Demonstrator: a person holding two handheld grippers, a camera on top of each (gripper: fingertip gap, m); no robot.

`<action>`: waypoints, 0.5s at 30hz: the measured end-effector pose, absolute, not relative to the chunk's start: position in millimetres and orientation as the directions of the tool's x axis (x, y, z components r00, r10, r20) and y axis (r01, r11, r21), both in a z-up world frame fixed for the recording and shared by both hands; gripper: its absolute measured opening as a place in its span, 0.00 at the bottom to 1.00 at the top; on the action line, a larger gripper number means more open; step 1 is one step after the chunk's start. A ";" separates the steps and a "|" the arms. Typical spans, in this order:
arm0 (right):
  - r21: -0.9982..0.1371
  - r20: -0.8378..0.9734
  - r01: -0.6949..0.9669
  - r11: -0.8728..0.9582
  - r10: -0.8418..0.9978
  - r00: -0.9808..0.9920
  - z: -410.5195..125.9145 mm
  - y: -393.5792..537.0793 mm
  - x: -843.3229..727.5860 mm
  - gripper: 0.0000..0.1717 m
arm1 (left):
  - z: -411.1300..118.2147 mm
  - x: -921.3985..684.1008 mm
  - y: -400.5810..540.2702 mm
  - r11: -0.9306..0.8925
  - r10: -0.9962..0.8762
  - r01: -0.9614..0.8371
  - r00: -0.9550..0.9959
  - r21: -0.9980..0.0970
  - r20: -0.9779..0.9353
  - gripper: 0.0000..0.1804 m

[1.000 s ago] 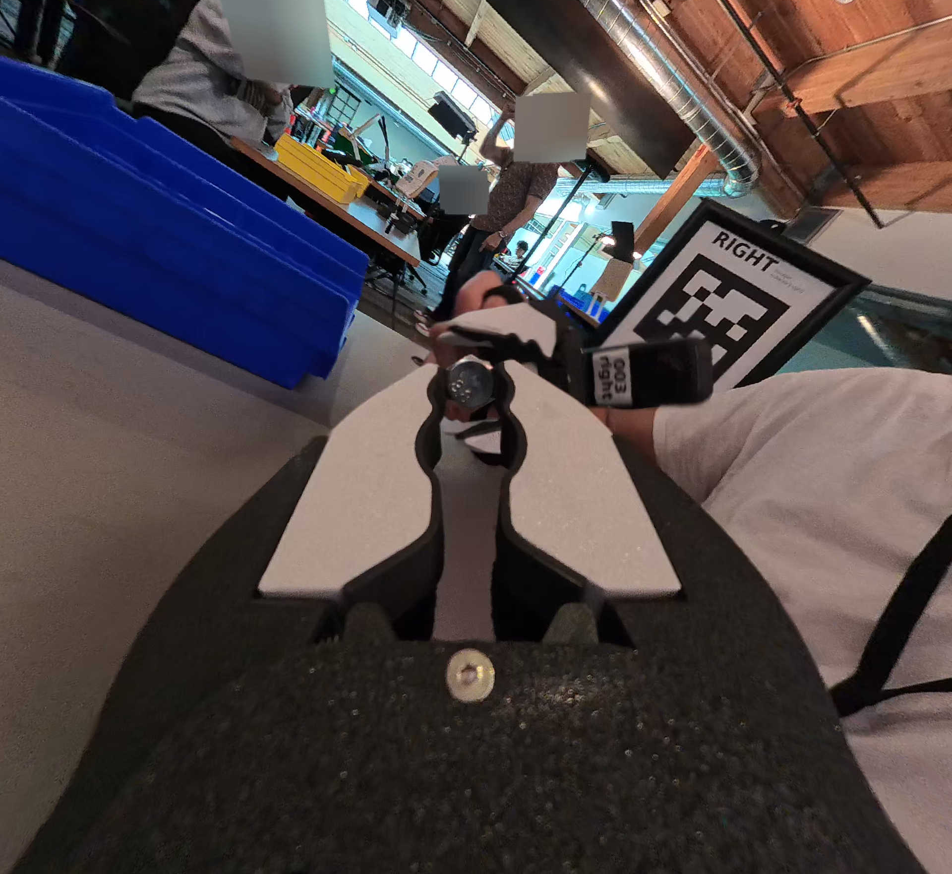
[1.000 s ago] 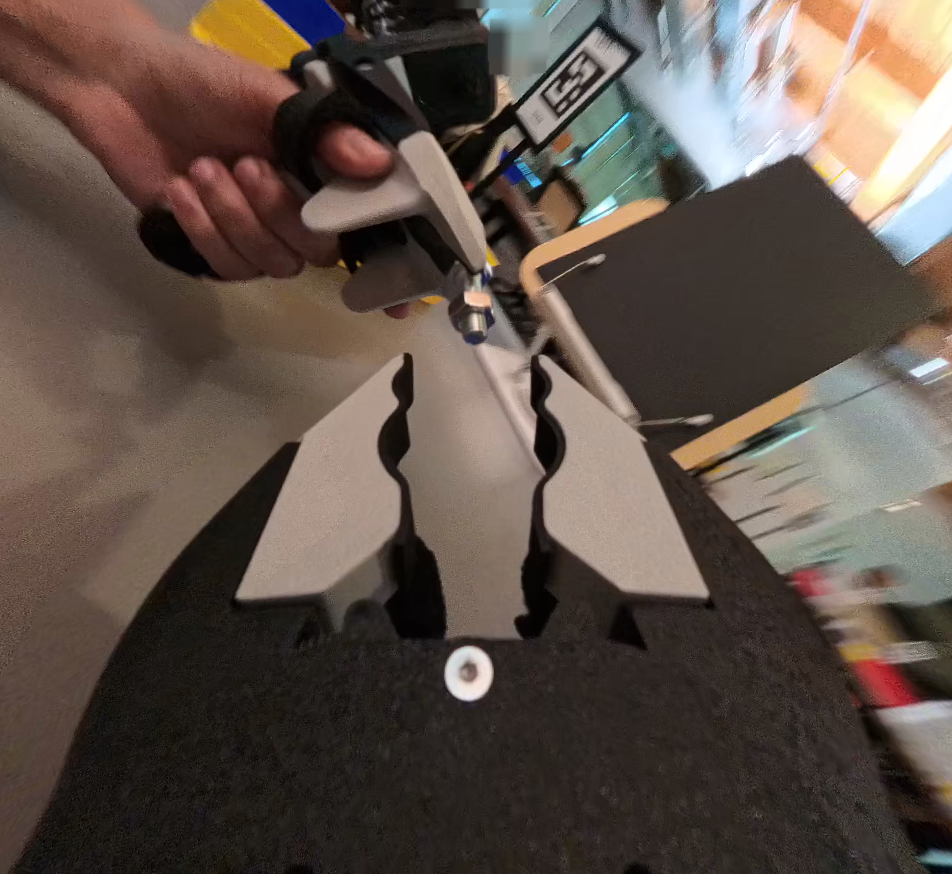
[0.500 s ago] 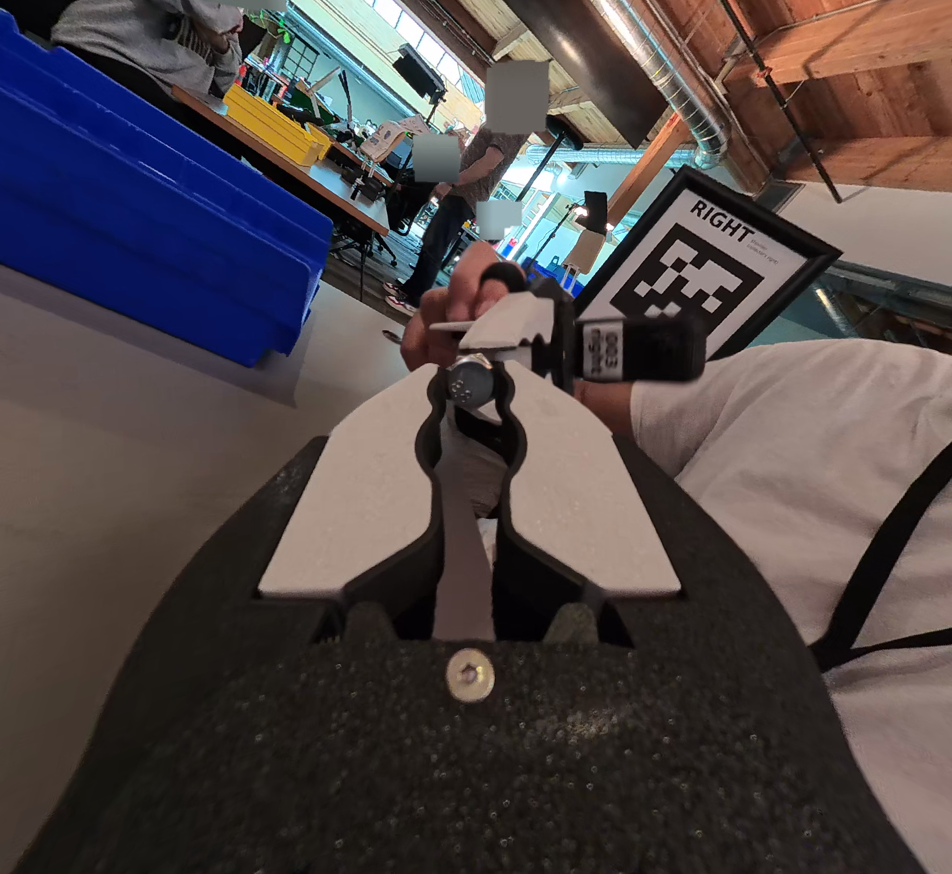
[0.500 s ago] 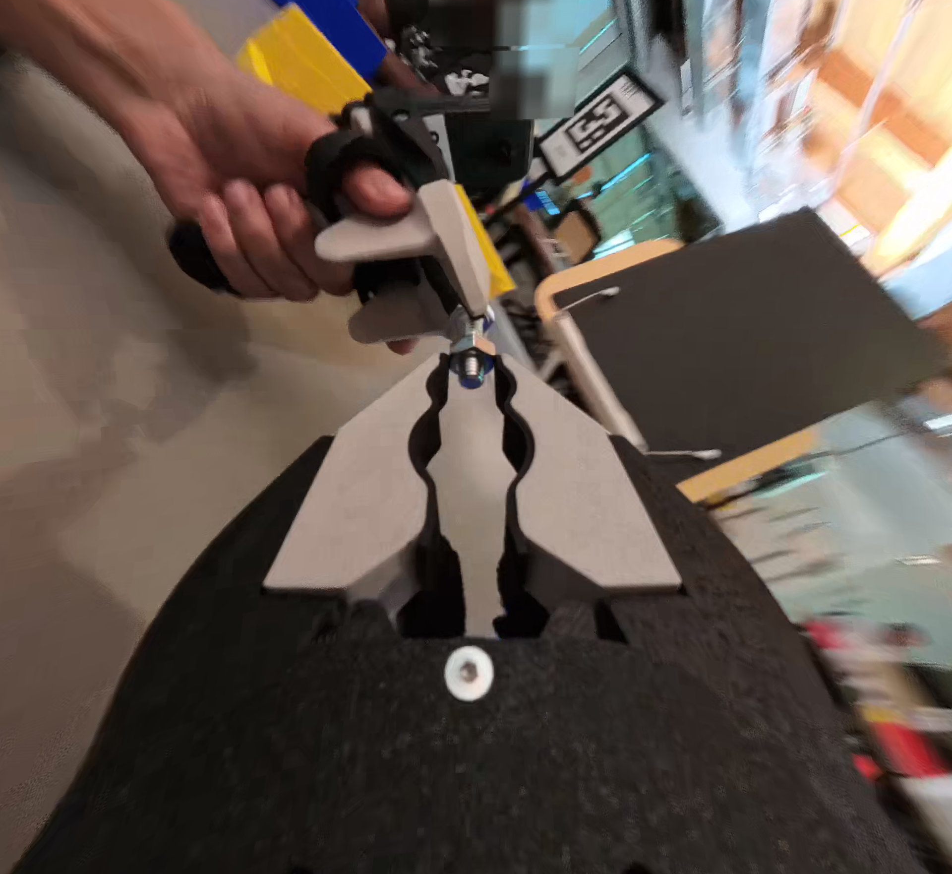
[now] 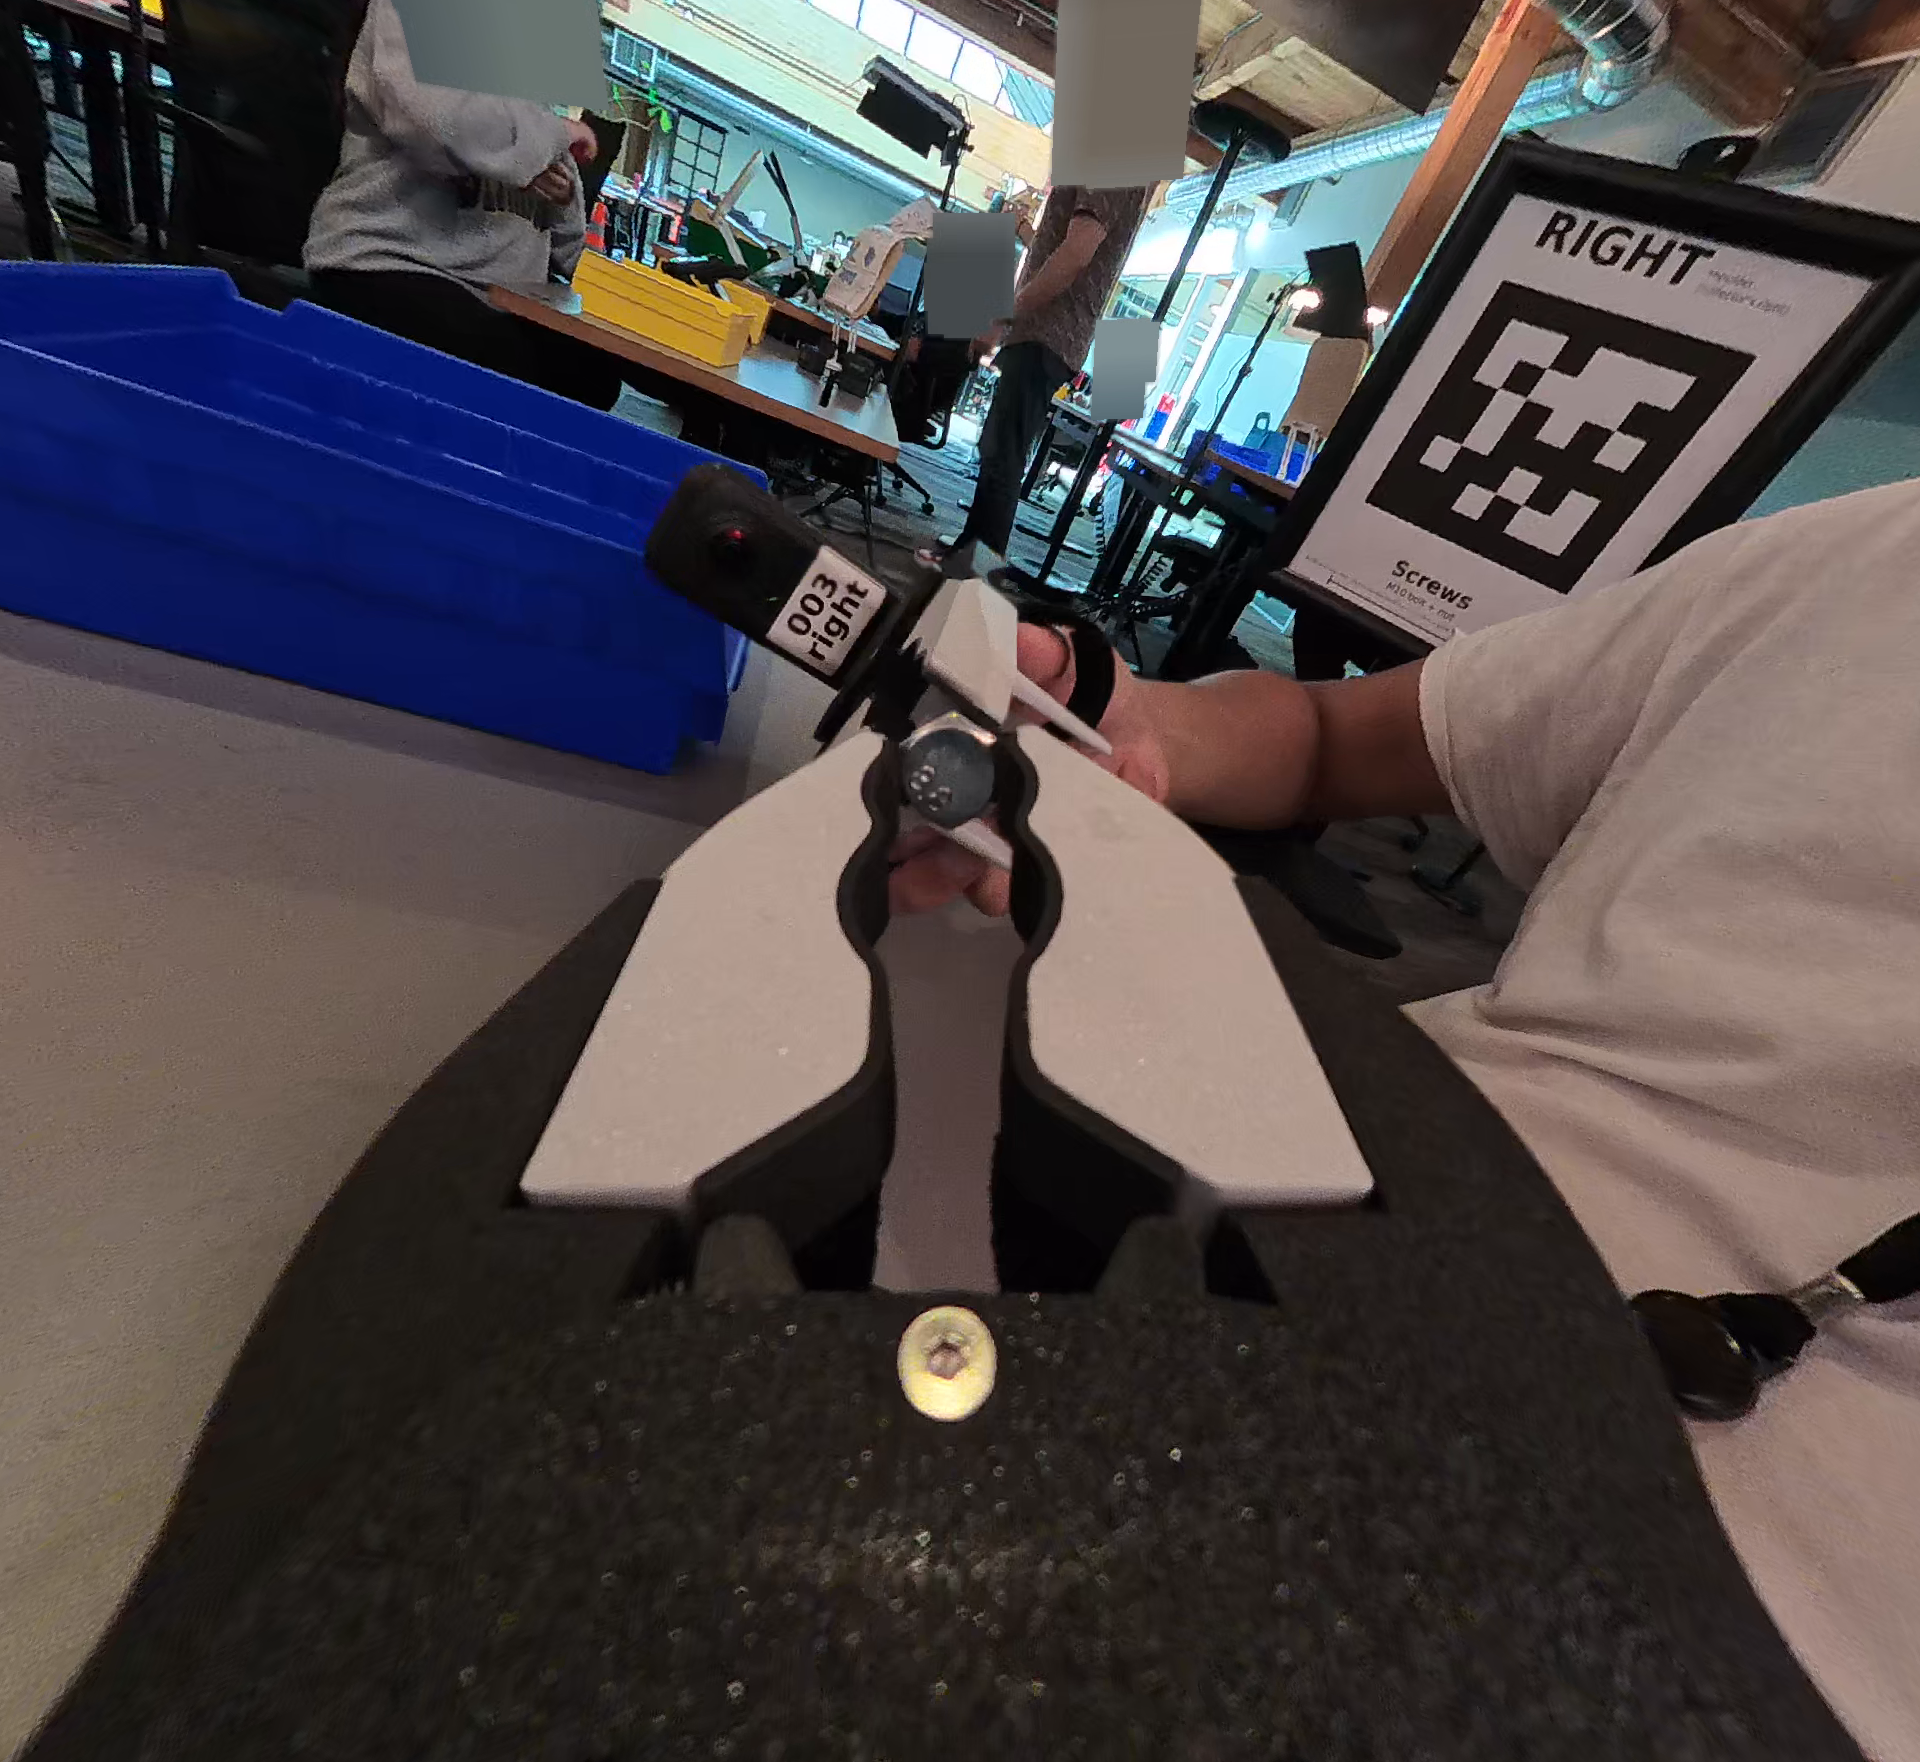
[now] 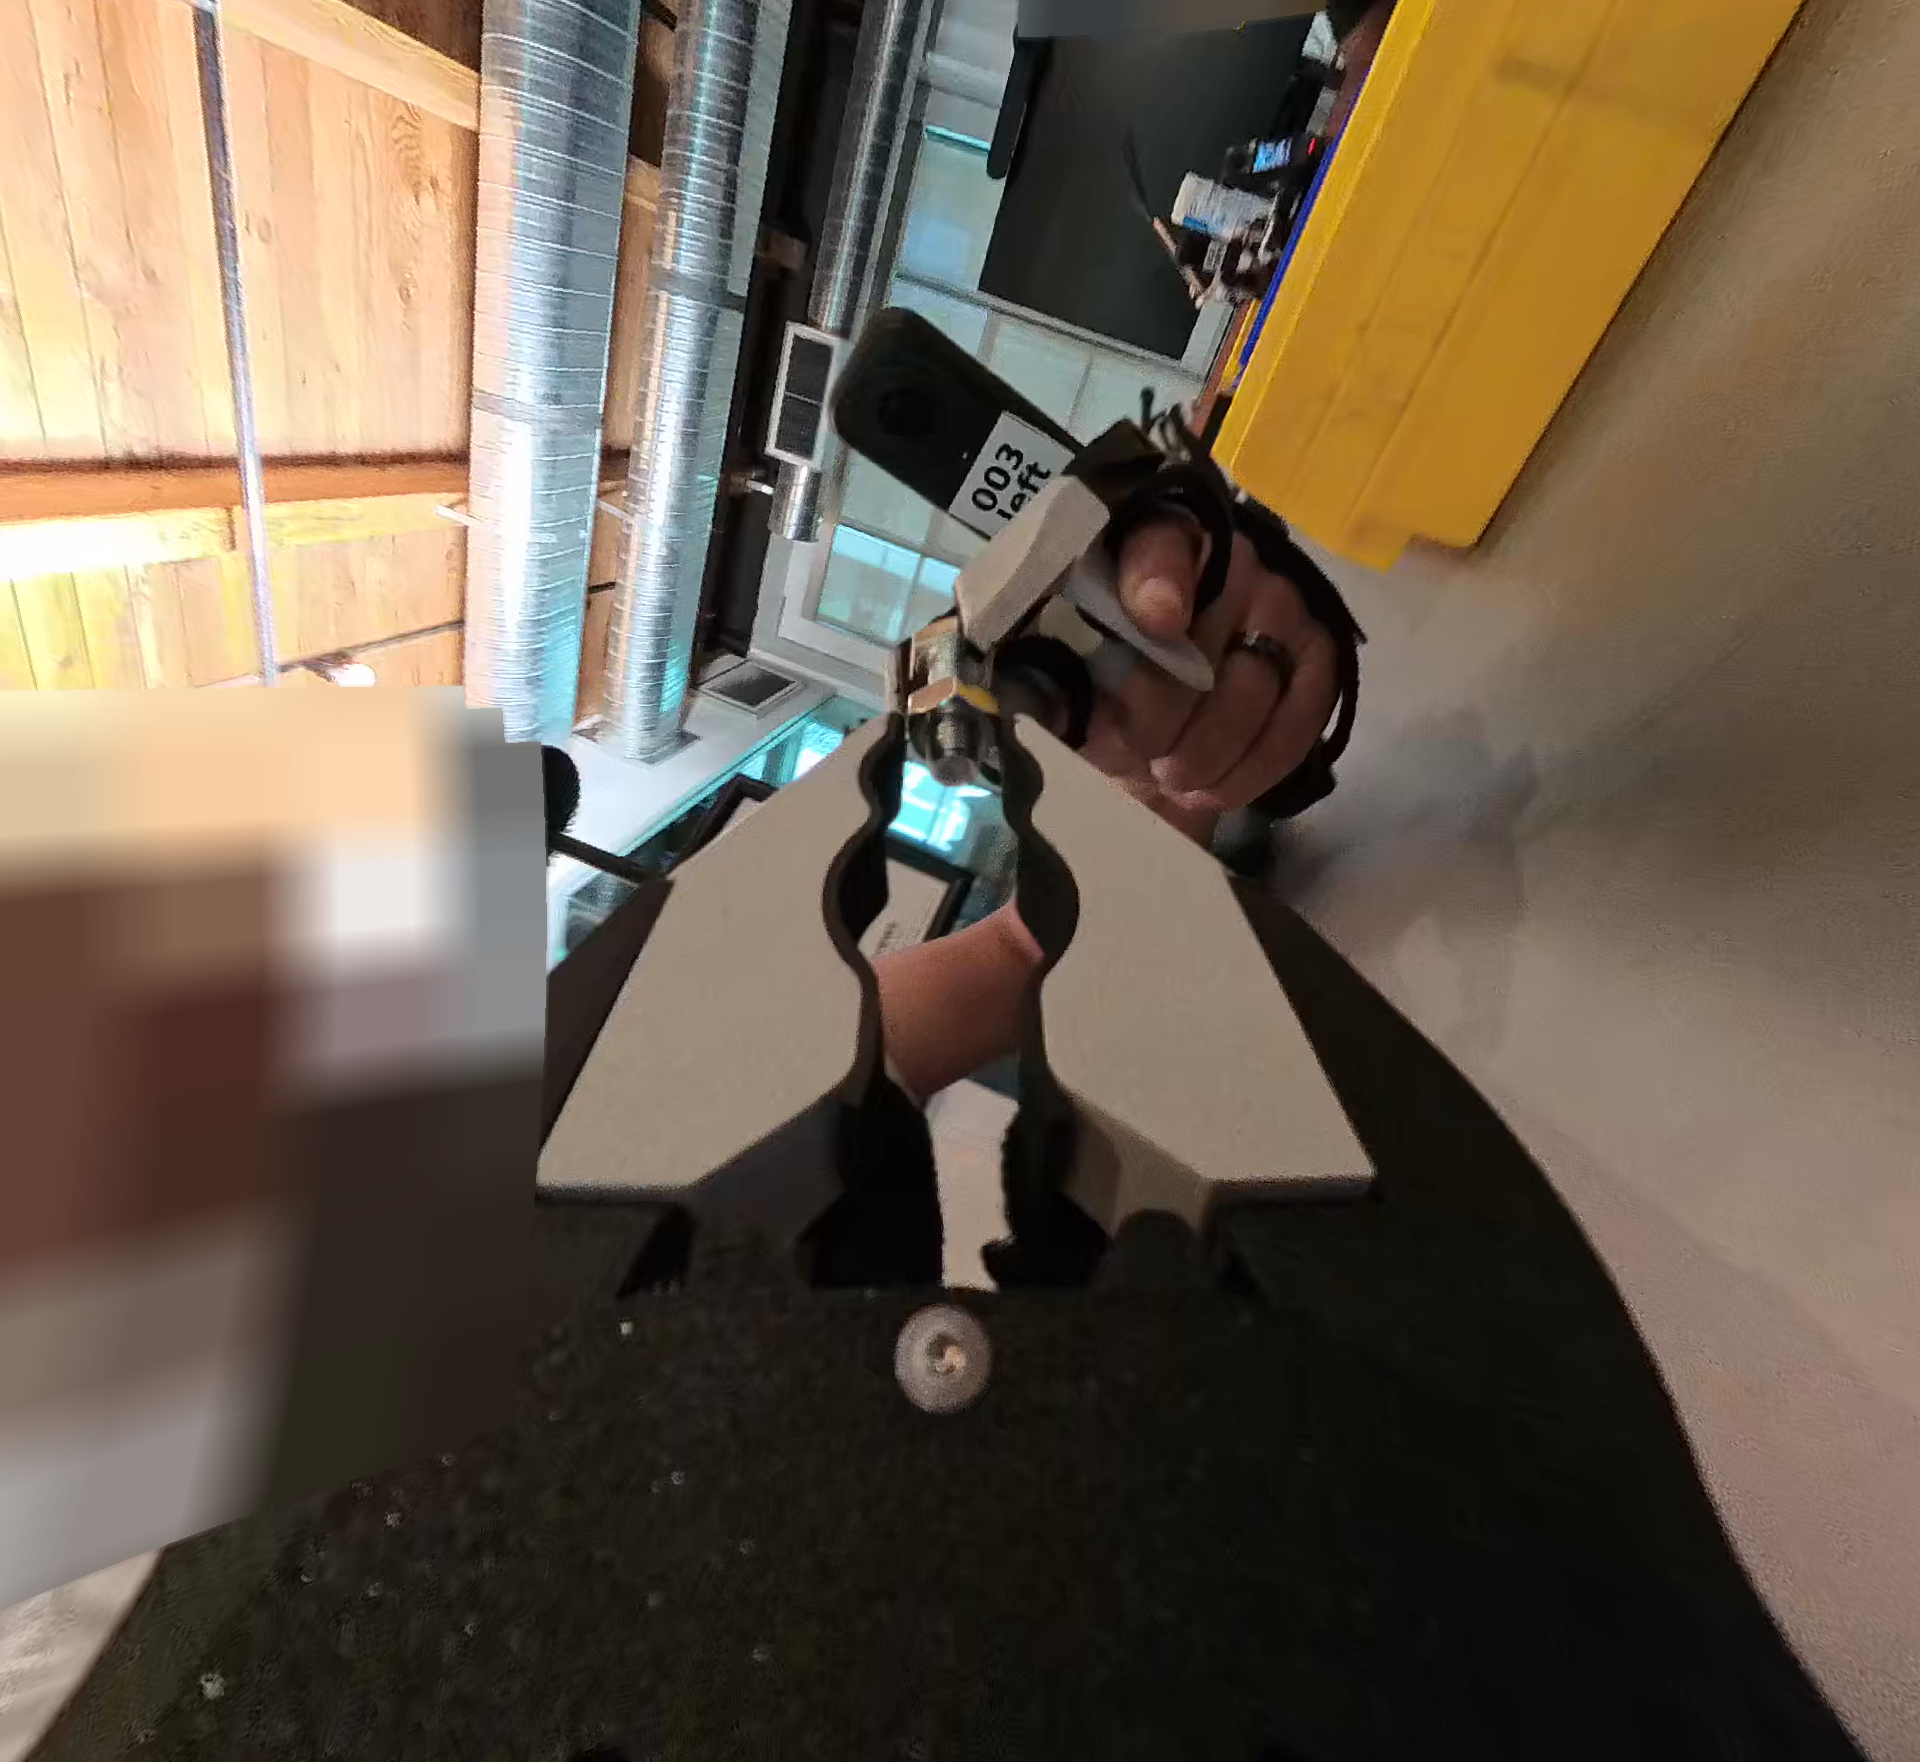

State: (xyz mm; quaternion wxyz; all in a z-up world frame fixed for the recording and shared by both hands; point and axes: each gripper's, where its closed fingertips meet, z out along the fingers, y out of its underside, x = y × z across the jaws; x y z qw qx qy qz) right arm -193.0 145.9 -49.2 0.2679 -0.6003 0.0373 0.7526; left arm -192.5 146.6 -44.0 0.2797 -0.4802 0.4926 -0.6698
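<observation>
Bolt (image 5: pixel 948 770) head pinched by left tongs (image 5: pixel 951 777) | right tongs (image 6: pixel 951 746) pinching nut (image 6: pixel 940 684) | shank mostly hidden

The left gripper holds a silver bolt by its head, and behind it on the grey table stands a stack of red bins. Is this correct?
Not quite: the bins are blue, not red, as the left wrist view shows. The rest holds: the left gripper grips a silver bolt by its head, and the stack stands behind it on the grey table.

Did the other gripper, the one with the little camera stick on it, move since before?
Yes. In the left wrist view the right gripper has rolled over: its camera stick, earlier pointing toward the checkered sign, now points toward the blue bins.
</observation>
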 end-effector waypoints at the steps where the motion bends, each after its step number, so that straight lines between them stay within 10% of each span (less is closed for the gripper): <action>1: -0.313 -0.909 -0.464 -0.829 0.402 -0.105 -47.5 146.8 -191.0 0.15 | -42.7 -193.0 147.2 -0.376 -0.839 -0.095 -0.388 -0.922 0.382 0.10; 5: -0.664 -0.744 -0.376 -0.646 0.623 0.241 -54.9 151.6 -183.9 0.29 | -34.2 -196.6 158.6 -0.485 -0.793 -0.059 -0.390 -0.872 0.468 0.10; 9: -0.972 -0.019 0.159 -0.173 0.731 0.682 -72.6 159.1 -179.0 0.30 | -37.0 -195.0 166.4 -0.542 -0.769 -0.069 -0.361 -0.838 0.527 0.09; 15: -0.496 0.868 0.790 0.361 0.233 0.439 -53.2 146.0 -181.0 0.26 | -47.4 -186.6 155.6 -0.596 -0.707 -0.142 -0.374 -0.790 0.600 0.10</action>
